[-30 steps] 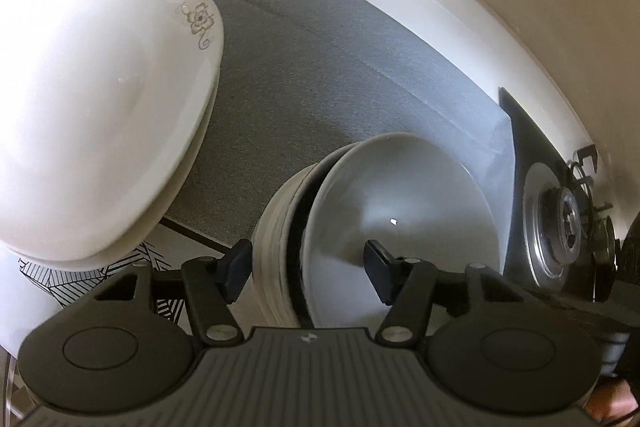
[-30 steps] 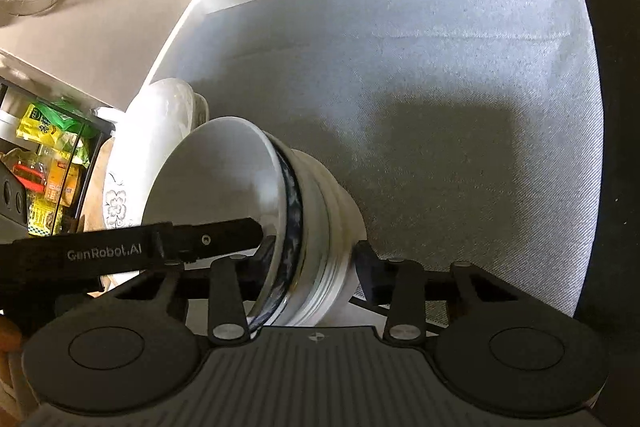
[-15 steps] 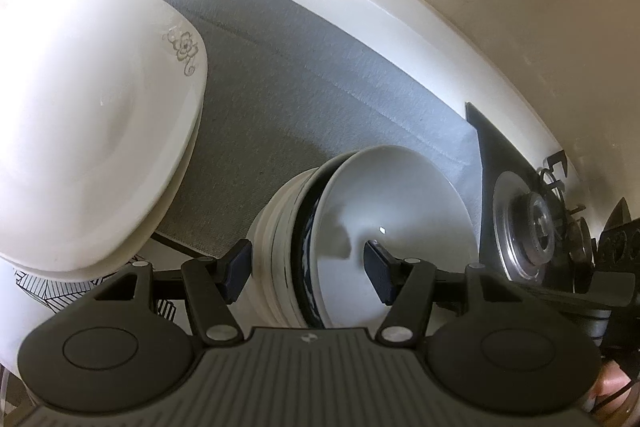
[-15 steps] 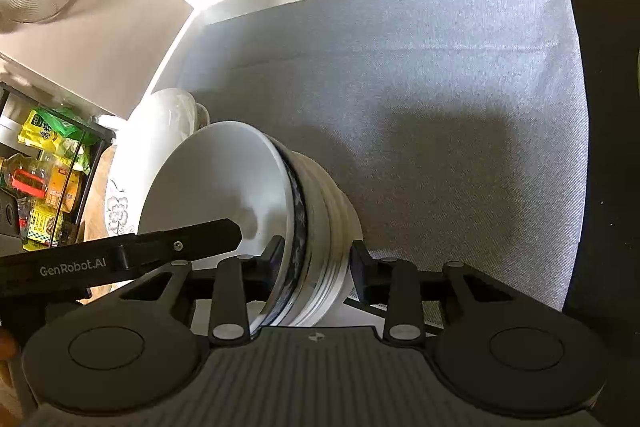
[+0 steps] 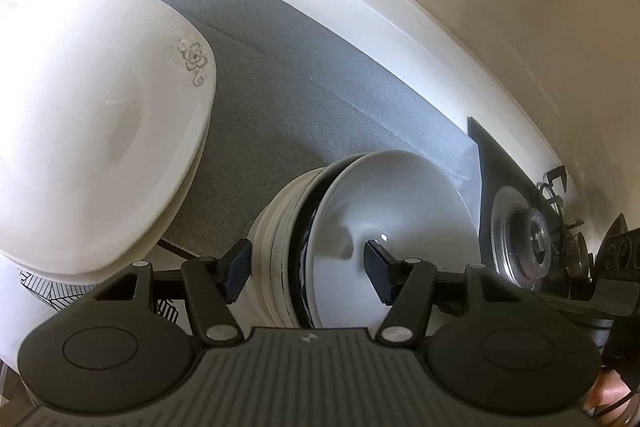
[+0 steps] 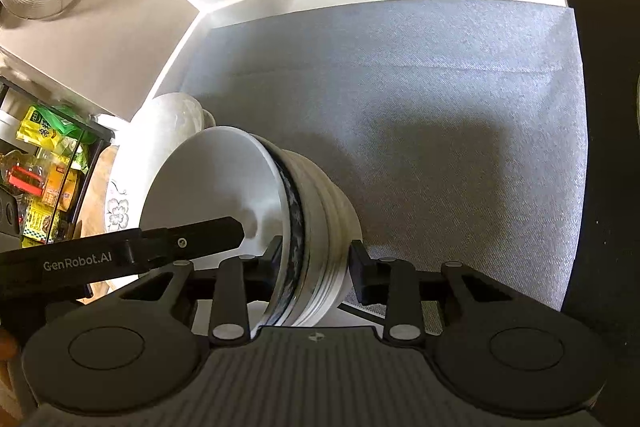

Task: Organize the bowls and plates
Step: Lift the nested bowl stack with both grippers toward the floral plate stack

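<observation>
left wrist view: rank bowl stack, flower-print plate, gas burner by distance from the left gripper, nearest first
1. Bowl stack: between the fingers of the left gripper, its rims straddled.
2. Flower-print plate: up and to the left, on a pile at the edge of the grey mat.
3. Gas burner: far right, beyond the mat.

The plate looks nearer than the burner, though fisheye distortion makes that gap less certain.

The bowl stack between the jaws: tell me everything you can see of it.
The bowl stack is several nested glossy bowls, ceramic by the look, white inside, the innermost with a dark blue patterned outside. It is tipped on its side, its mouth toward the white plates, above the grey mat. The right gripper straddles its wall, pads close against it; the left gripper straddles it with a gap.
</observation>
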The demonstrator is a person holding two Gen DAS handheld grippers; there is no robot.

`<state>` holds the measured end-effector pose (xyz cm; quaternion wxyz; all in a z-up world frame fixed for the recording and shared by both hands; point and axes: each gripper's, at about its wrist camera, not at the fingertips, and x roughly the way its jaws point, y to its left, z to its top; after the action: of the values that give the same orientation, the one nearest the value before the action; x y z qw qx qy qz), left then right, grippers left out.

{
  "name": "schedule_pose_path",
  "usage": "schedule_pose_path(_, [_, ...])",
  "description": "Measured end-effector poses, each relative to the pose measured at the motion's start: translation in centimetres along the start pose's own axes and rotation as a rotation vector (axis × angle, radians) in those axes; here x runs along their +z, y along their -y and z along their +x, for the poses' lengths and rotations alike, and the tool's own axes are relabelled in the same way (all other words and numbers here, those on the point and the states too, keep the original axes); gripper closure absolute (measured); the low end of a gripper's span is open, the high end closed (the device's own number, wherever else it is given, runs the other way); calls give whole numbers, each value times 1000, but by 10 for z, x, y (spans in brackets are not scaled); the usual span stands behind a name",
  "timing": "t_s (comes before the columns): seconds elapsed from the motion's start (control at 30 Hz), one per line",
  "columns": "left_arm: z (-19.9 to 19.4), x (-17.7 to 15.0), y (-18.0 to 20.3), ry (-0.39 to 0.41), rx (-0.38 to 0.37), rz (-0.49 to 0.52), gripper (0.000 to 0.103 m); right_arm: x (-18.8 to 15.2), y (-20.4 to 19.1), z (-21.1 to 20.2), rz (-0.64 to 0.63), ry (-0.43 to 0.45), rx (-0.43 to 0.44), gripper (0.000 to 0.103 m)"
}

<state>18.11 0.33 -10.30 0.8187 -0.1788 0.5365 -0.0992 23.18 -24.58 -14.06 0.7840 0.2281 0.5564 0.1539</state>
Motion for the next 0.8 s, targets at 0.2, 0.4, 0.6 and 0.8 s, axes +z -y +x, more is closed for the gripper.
schedule_pose_path(0.2, [-9, 2, -2, 20, -2, -25, 37, 5, -5, -5, -9, 7, 6, 68])
schedule_pose_path(0.4, [-20, 3, -3, 46, 17, -51, 37, 12, -12, -6, -29, 18, 18, 68])
schedule_pose_path(0.6, [-32, 2, -3, 75, 42, -91, 37, 18, -20, -7, -60, 11, 36, 68])
schedule_pose_path(0.8, [-44, 5, 2, 102, 61, -103, 37, 26, -28, -12, -87, 11, 55, 68])
